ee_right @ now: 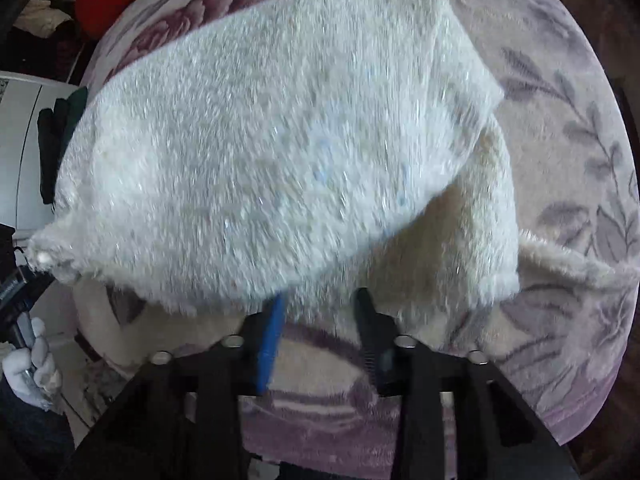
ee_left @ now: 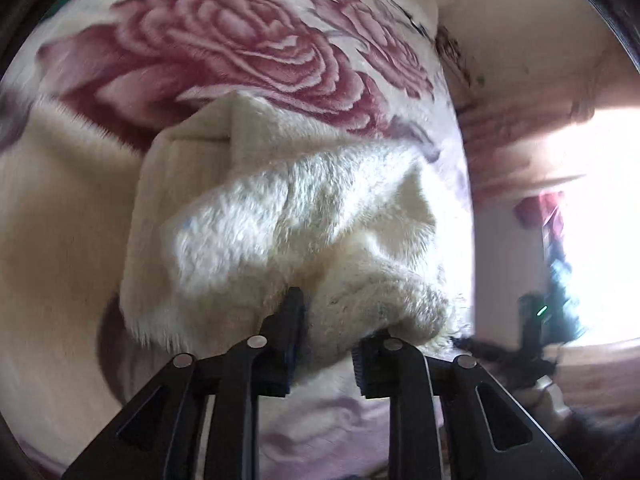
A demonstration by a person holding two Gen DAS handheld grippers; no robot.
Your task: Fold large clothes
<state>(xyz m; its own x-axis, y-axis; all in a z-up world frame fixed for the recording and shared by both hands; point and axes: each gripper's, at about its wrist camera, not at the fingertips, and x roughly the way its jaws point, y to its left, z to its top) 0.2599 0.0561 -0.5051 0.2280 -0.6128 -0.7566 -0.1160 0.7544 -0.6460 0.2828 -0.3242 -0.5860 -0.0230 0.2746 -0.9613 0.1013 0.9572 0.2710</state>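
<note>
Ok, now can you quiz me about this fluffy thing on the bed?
1. True or false: the blanket has big roses on it.
2. What colour is the fluffy garment? A red, B white, C green.
3. Fill in: the right tool has one pad coloured ____.

Key: 1 true. 2 B. 3 blue.

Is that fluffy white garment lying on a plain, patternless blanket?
No, the white garment lies on a cream blanket printed with large pink roses.
</note>
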